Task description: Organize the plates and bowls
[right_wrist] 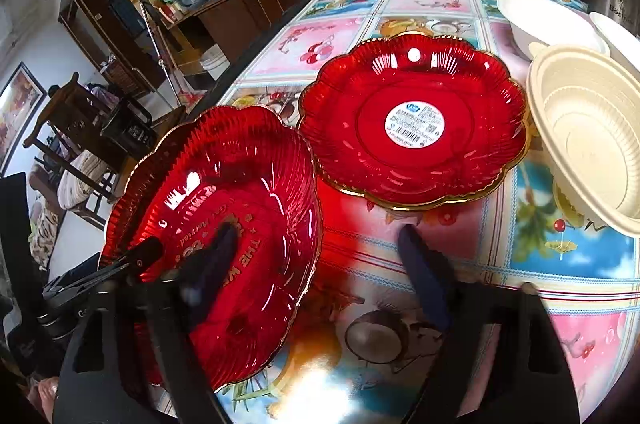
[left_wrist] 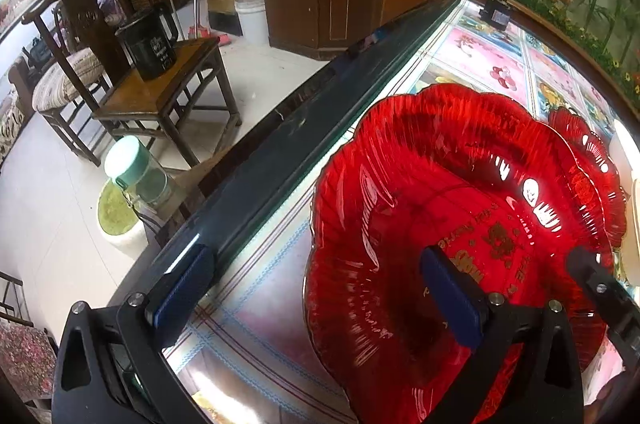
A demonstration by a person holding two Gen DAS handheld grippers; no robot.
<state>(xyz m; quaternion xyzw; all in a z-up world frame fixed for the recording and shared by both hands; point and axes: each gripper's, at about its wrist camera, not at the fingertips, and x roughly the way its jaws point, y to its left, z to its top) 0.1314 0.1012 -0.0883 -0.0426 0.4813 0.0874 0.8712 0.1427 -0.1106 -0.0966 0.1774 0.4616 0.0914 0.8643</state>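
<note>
Apparently caught mid-grasp. Straddled the rim of the near red plate (right_wrist: 224, 184), close to the table's (right_wrist: 560, 264) edge, with the right gripper (right_wrist: 316, 232), jaws apart, pinching nothing. Likewise with the left gripper (left_wrist: 316, 264), gaping and empty. Needed to close squarely on the rim, lift level, then stack onto the stickered red plate (right_wrist: 416, 124), clear of the white bowls (right_wrist: 588, 136).

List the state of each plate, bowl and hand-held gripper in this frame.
Near red plate: tilted, one edge raised off the table.
Far red plate: flat on the tablecloth, label sticker showing.
White bowls: tilted, leaning together at the table's right.
Left hand-held gripper: open, straddling the near red plate's rim.
Right hand-held gripper: open, straddling that plate's other rim.
</note>
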